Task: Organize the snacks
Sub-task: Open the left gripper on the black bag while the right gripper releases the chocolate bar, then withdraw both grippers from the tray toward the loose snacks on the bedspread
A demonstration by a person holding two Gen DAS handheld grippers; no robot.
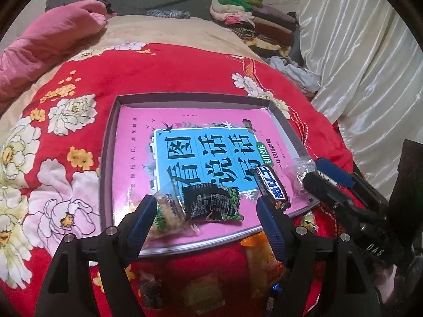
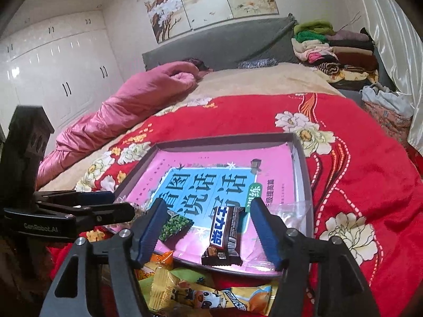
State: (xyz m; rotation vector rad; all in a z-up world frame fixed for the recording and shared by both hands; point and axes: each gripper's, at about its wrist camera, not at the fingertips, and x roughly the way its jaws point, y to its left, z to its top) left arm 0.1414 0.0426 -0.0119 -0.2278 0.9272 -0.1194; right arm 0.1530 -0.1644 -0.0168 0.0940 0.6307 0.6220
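Now both our grippers stand open over the tray's [image 2: 304,174] near edge, holding nothing: the left gripper [image 1: 203,214] straddles the green pack [image 1: 211,203], the right gripper [image 2: 208,219] the chocolate bar [image 2: 224,235], both lying inside. We should lift clear without dragging the wrappers. Loose snacks [image 2: 190,288] crowd the blanket [image 2: 357,158] beneath; the tray's far half is free.
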